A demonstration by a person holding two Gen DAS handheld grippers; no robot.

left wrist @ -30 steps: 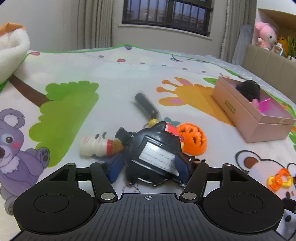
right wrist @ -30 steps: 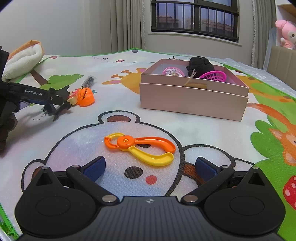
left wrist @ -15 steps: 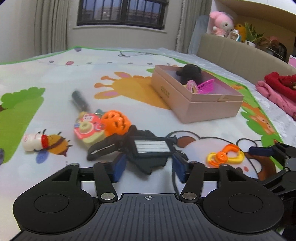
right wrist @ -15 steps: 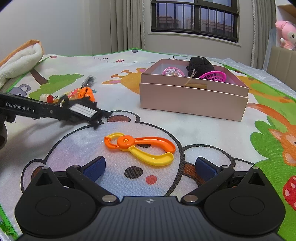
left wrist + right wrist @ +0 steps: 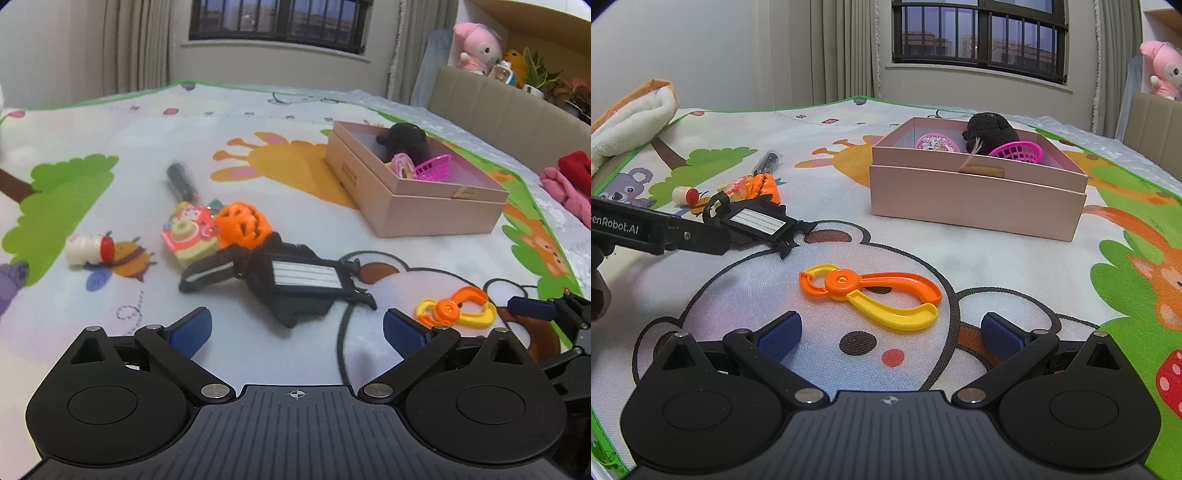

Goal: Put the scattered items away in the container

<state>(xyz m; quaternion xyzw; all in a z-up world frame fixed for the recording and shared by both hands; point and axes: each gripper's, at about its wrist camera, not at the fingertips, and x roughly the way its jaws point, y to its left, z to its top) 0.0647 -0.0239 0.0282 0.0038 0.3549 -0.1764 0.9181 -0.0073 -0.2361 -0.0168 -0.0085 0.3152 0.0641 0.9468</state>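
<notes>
A black luggage tag (image 5: 295, 284) lies on the play mat just ahead of my open left gripper (image 5: 297, 328); it also shows in the right wrist view (image 5: 757, 221). My right gripper (image 5: 890, 332) is open and empty, just short of orange-and-yellow toy tongs (image 5: 875, 295), which also show in the left wrist view (image 5: 454, 308). The pink box (image 5: 975, 199) holds a black plush (image 5: 988, 131), a pink basket (image 5: 1019, 151) and a round pink toy (image 5: 936, 142). An orange pumpkin (image 5: 242, 223), a pink card toy (image 5: 190, 234), a small white bottle (image 5: 88, 249) and a dark pen (image 5: 181, 181) lie scattered.
A white and orange cushion (image 5: 628, 118) lies at the mat's far left. A beige bed edge (image 5: 509, 107) with plush toys (image 5: 476, 44) stands behind the box. Pink and red clothes (image 5: 569, 184) lie at the right.
My left gripper swung right with the black tag, then opened and drew back; the tag now lies on the mat. The right gripper has not moved.
</notes>
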